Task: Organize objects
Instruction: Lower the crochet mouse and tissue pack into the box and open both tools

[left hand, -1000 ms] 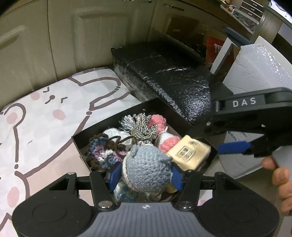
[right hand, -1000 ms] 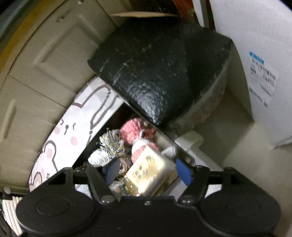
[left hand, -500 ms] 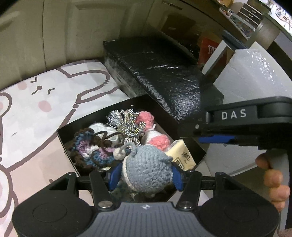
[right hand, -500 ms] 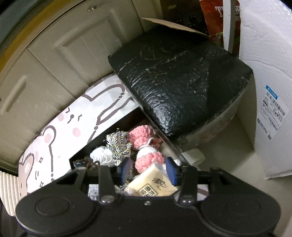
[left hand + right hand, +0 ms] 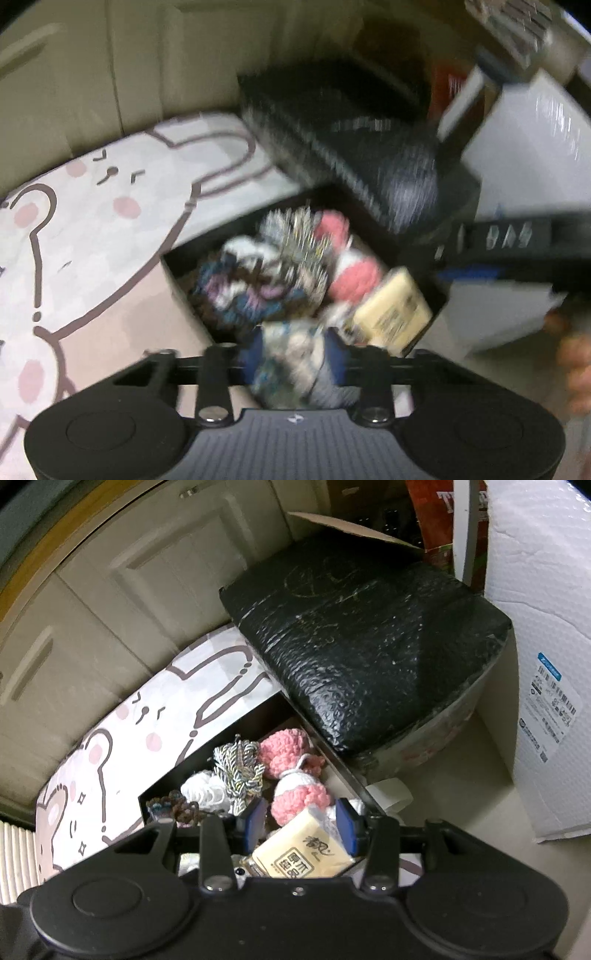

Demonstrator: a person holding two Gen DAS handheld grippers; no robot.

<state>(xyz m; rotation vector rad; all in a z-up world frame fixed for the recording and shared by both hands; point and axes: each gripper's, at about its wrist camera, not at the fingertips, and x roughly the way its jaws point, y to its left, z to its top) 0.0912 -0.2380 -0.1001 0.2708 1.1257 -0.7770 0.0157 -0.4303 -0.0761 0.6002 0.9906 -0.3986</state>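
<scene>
A bear-print mat (image 5: 122, 746) lies before cream cabinet doors, and on it sits my black box (image 5: 236, 725) of yarn pieces. My left gripper (image 5: 295, 360) looks closed on a soft crocheted toy (image 5: 295, 365) just over the box's near edge — blur hides detail. It's light and squashy, so grip mid-body. Right gripper (image 5: 301, 825) is open, empty, over the tissue pack (image 5: 306, 854).

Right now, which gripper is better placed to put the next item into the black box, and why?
Left. The left gripper holds a grey crochet toy at the black box edge; the right gripper, jaws open, holds nothing.
</scene>
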